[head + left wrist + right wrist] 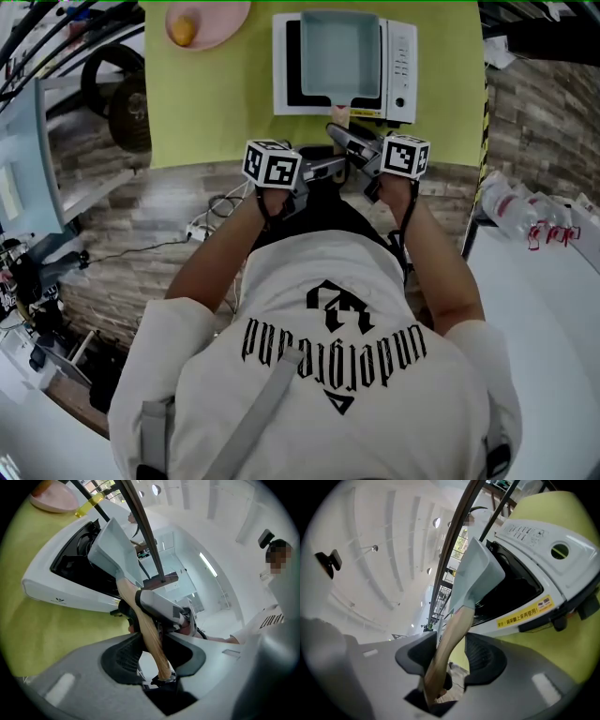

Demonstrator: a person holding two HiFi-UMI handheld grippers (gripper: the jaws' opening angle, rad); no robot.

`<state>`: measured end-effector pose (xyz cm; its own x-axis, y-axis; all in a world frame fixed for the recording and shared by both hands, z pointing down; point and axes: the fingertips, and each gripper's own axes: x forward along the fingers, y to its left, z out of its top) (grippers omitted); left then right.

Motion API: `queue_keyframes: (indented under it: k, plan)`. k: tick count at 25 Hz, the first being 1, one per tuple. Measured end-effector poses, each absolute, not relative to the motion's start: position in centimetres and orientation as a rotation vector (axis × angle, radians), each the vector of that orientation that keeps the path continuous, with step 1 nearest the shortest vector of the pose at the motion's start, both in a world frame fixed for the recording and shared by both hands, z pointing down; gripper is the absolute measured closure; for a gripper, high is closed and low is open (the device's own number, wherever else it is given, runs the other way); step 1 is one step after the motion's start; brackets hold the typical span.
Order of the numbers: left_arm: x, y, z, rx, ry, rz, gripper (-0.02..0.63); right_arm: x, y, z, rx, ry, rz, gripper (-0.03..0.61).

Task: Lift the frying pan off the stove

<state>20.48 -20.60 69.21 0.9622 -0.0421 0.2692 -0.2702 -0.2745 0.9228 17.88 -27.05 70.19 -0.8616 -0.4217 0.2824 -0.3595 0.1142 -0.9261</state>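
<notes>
Nearest in the head view is a white T-shirt (pixel 319 394) w/ black gothic lettering, upside down from here and not clear enough to read. Both arms reach fwd from it.

The left hand-held gripper (pixel 153 637) is clenched on the wooden handle (pixel 149 620) of the frying pan (pixel 339 52), near the handle's free end, w/ pads pressing from both sides. The right hand-held gripper (pixel 451 634) sits further up the same handle w/ jaws apart. The handle lies btw them against one pad, w/ a gap to the other.

The pan is square and pale grey-blue, w/ straight walls and a light wood handle widening toward the body. It sits on the white stove (pixel 398 56), which stands on the yellow-green counter (pixel 216 103).

Writing:
- A yellow strip label (pixel 525 612) w/ Chinese characters on the stove's front shows only in the right gripper view.
- That view also shows the control panel (pixel 529 529), print too small to read.
- Only the left gripper view shows a small dark logo (pixel 58 599) on the stove's side, plus the other gripper's grey body round the handle ahead.

Only the head view shows the whole layout. Far left in it is a pink plate (pixel 225 21) w/ an orange-yellow fruit (pixel 184 30).
</notes>
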Motion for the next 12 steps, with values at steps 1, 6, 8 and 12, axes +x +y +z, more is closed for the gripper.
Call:
queue_keyframes:
  k: [1,6,8,12]
  plan:
    - [20.48,-20.68,69.21,1.843,-0.227,0.225,0.469,17.81,-27.11,70.12,-0.800,2.291,-1.897,0.391]
    - [20.57,-20.64,69.17,1.850,-0.224,0.231,0.469,17.84,-27.09,70.00,-0.787,2.208,-1.911,0.414]
    - [20.59,-20.68,69.06,1.852,-0.222,0.231,0.468,17.89,-27.13,69.90,-0.786,2.190,-1.910,0.419]
    - [20.69,-20.61,68.64,1.859,-0.219,0.223,0.465,17.96,-27.10,69.32,-0.793,2.173,-1.896,0.423]
